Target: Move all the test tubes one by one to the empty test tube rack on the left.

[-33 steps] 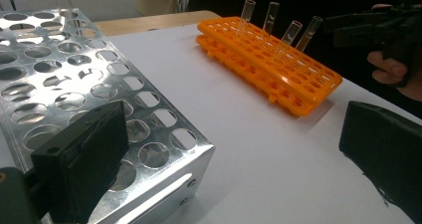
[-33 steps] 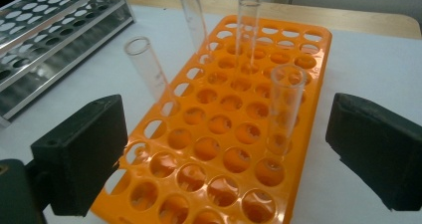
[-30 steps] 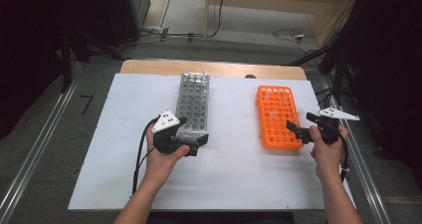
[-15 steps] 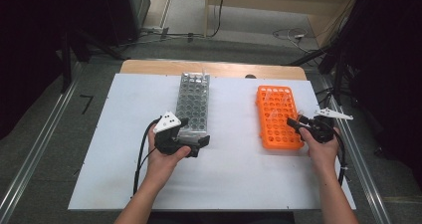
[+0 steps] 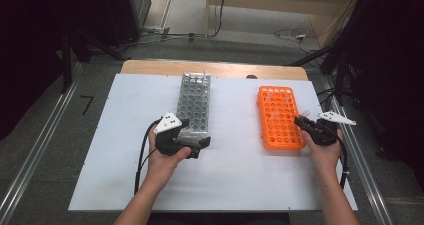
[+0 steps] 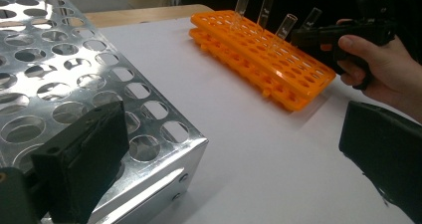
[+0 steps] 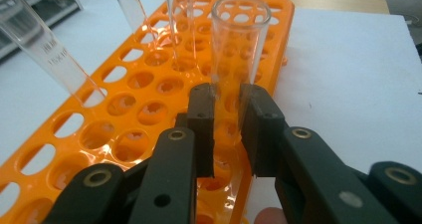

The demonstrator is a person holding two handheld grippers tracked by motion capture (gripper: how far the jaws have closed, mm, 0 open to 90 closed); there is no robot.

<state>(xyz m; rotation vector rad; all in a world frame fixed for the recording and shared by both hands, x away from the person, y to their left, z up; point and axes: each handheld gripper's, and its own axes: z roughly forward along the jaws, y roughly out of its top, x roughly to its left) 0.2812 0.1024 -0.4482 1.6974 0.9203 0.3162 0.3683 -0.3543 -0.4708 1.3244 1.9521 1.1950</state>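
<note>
My right gripper (image 7: 226,129) has its fingers (image 7: 201,127) clamped on a clear glass tube (image 7: 234,59) standing in the orange rack (image 5: 280,117), near the counter's (image 5: 235,180) right edge. Three more tubes (image 7: 45,50) lean in holes farther along that rack. My left gripper (image 5: 195,147) has its fingers (image 6: 84,169) spread wide, one resting against the near corner of the metal rack (image 6: 64,79), gripping nothing.

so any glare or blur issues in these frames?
Left gripper view: bright reflections on the metal rack, its near jaws soft. Right gripper view: test tube between the jaws sharp, glints on the orange rack. High view: table evenly lit, surroundings dark.
</note>
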